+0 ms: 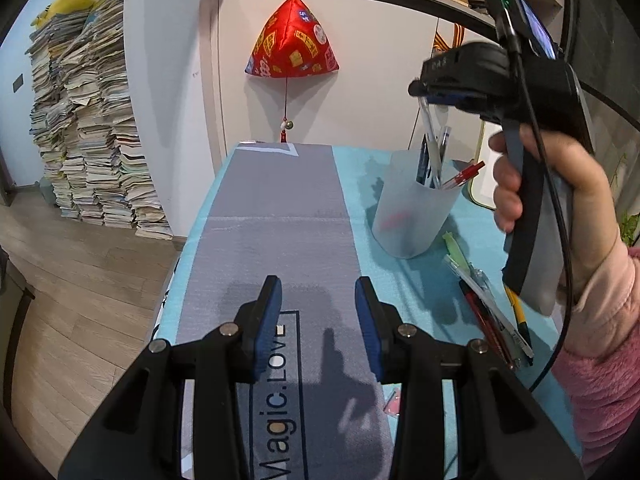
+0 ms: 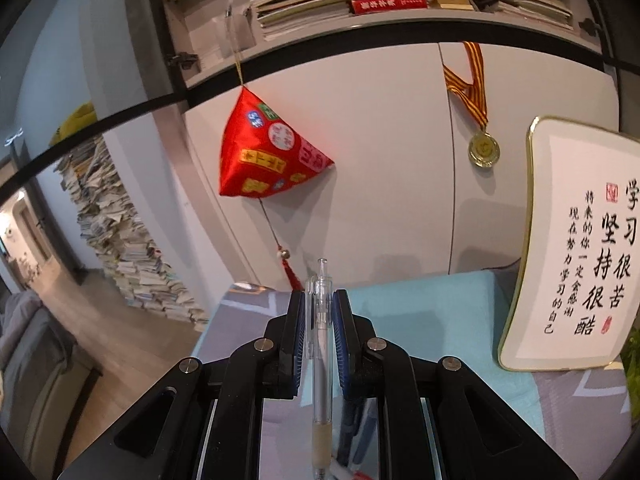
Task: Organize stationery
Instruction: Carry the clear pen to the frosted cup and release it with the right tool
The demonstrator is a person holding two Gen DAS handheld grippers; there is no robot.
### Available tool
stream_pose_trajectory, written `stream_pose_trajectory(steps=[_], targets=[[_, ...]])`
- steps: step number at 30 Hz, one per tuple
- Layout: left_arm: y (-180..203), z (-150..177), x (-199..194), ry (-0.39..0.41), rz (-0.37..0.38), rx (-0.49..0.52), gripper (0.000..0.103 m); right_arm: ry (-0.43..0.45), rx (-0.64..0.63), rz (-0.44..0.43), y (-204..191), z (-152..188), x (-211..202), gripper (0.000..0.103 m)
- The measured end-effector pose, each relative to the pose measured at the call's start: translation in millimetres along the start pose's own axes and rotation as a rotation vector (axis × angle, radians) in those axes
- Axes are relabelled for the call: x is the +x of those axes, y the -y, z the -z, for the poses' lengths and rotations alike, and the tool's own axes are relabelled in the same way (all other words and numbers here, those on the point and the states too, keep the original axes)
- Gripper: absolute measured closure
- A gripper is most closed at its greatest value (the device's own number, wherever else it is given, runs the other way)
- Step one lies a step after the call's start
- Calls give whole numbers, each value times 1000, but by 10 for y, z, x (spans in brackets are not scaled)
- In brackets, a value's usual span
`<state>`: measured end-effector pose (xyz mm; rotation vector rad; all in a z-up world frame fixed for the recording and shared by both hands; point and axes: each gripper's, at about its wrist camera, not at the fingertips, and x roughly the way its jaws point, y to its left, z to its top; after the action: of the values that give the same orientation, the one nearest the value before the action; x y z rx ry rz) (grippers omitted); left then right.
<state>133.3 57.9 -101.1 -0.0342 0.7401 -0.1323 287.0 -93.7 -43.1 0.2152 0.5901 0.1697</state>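
Observation:
A frosted pen cup (image 1: pixel 412 208) stands on the blue cloth and holds several pens, one of them red (image 1: pixel 464 176). My right gripper (image 1: pixel 424 94) hangs above the cup, shut on a clear pen (image 1: pixel 430 136) whose lower end reaches into the cup. In the right wrist view the same clear pen (image 2: pixel 321 344) stands upright between the closed jaws of the right gripper (image 2: pixel 320 300). My left gripper (image 1: pixel 318 284) is open and empty, low over the grey mat (image 1: pixel 280 208). Several loose pens (image 1: pixel 492 312) lie on the cloth right of it.
A small pink item (image 1: pixel 392 400) lies on the cloth by the left gripper's right finger. A framed calligraphy plaque (image 2: pixel 576 248) stands at the table's back right. A red ornament (image 1: pixel 292 44) hangs on the wall behind. Tall paper stacks (image 1: pixel 92 128) stand on the floor left.

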Motion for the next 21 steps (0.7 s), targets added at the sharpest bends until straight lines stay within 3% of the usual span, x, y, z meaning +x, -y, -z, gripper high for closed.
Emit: stream_pose_trajectory(steps=[11,21], targets=[[37,26,42,-18,9,-3,67,-26,4,-25,104,222,-168,88],[134,40,-37,-15,15,12,67,-104,8,-41,175,404,-380,88]])
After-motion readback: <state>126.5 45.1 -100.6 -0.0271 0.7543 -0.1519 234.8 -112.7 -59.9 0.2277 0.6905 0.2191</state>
